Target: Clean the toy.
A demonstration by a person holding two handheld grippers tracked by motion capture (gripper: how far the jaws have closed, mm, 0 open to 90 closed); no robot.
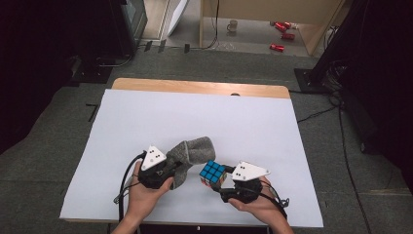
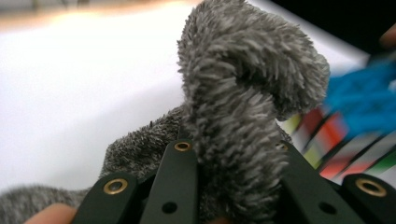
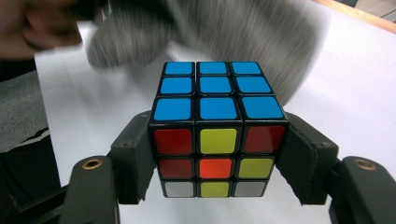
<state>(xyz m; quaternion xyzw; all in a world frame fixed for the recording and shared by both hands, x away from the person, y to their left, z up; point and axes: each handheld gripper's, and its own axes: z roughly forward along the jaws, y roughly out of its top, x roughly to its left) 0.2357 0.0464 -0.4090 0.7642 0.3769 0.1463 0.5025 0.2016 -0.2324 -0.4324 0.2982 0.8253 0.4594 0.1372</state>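
Near the worktop's front edge, the left gripper (image 1: 168,168) pinches a grey cloth (image 1: 191,152), its long axis rising rightward. The right gripper (image 1: 225,181) clamps a puzzle cube (image 1: 213,174), blue face up.

A white sheet (image 1: 195,122) covers most of a wooden table (image 1: 199,87), whose bare far edge shows beyond it. The table stands on grey carpet (image 1: 44,146). On the floor past the table, a mug (image 1: 233,25) stands well apart from several red cans (image 1: 282,34), and black cables (image 1: 316,114) trail at the right.
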